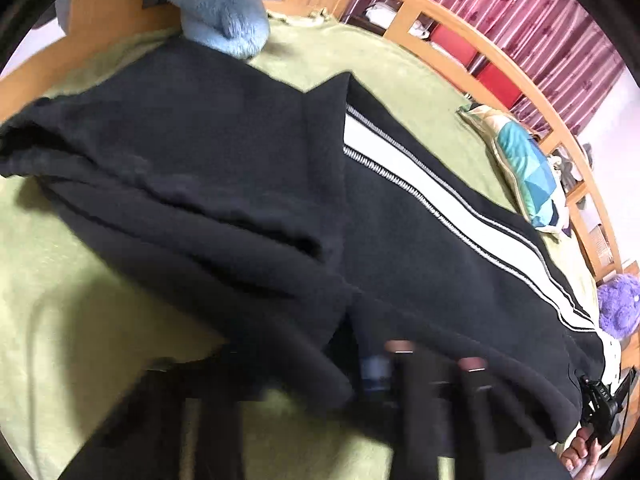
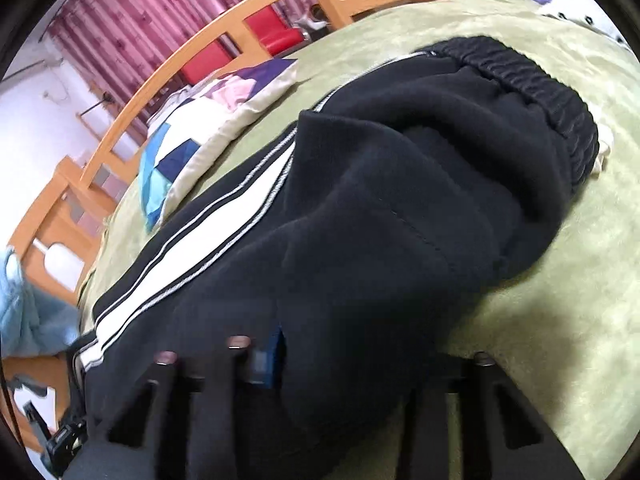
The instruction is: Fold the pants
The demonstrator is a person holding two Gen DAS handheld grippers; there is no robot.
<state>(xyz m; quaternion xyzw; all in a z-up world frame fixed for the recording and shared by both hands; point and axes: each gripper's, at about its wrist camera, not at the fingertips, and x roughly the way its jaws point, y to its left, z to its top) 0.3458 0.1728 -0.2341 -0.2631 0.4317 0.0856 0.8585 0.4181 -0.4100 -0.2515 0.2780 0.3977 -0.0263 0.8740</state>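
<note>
Black pants (image 1: 200, 160) with a white side stripe (image 1: 420, 184) lie folded lengthwise on a green bed cover (image 1: 60, 300). My left gripper (image 1: 320, 384) sits at the near edge of the leg end. Its jaws are closed on a bunched fold of black fabric, with a blue pad (image 1: 376, 372) showing beside the cloth. In the right wrist view the pants (image 2: 380, 200) run up to the elastic waistband (image 2: 540, 80), and the stripe (image 2: 224, 232) is on the left. My right gripper (image 2: 360, 364) is shut on the near fabric edge by the hip.
A wooden bed rail (image 1: 480, 48) curves along the far side, with pink curtains and red boxes (image 2: 276, 32) behind it. On the cover are a patchwork pillow (image 2: 192, 140), a blue plush (image 1: 224, 8) and a purple plush (image 1: 620, 304). A hand (image 1: 580, 452) shows at lower right.
</note>
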